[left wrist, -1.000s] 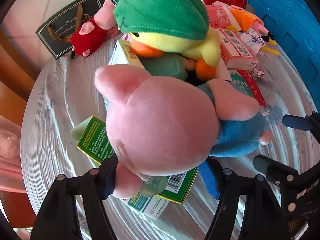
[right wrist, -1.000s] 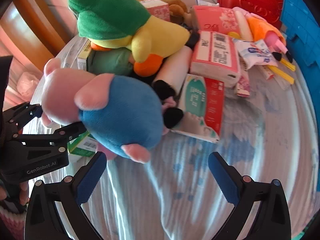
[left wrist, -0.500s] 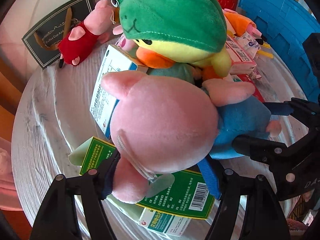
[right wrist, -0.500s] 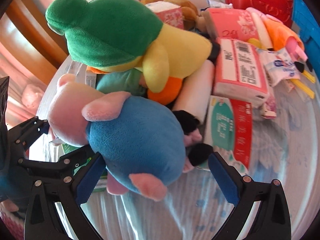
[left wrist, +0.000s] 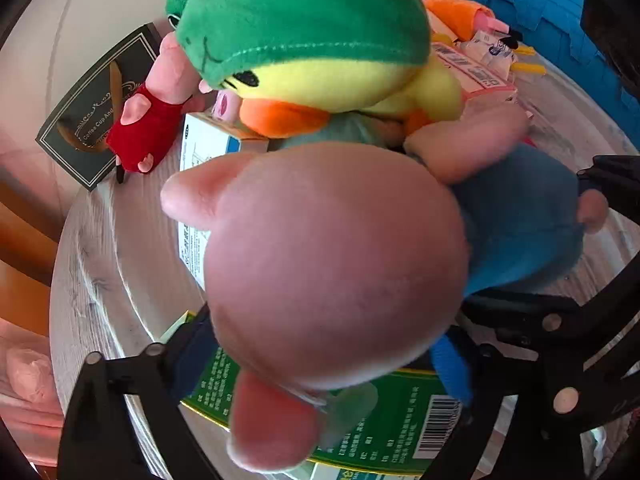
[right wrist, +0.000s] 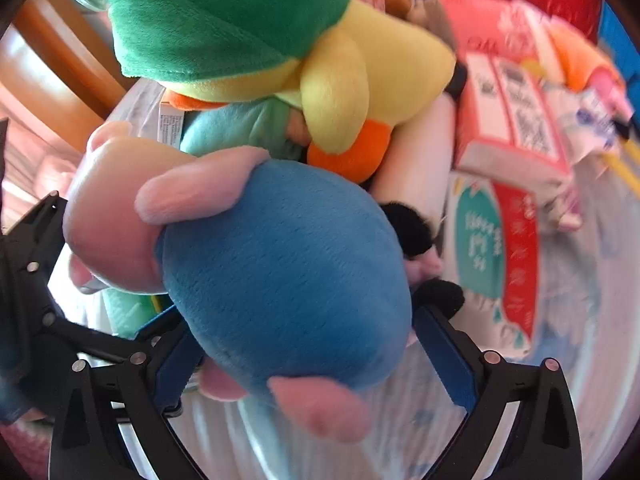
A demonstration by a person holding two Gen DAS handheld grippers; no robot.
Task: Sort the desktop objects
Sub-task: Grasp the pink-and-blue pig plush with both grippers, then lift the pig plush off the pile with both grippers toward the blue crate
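A pink pig plush in a blue outfit fills both views. My left gripper is shut on its pink head. My right gripper has its jaws around the blue body, still open, with the pads close to its sides. The right gripper also shows at the right of the left wrist view. The plush is held above a green box on the round grey table.
A green-and-yellow frog plush lies on a pile just behind. A small pig in red, a dark card, pink boxes, a red-and-teal pack and a blue bin surround it.
Both grippers have moved in. The right gripper has advanced from beside the pig to around its blue body. The left gripper still holds the head, and the plush looms larger.
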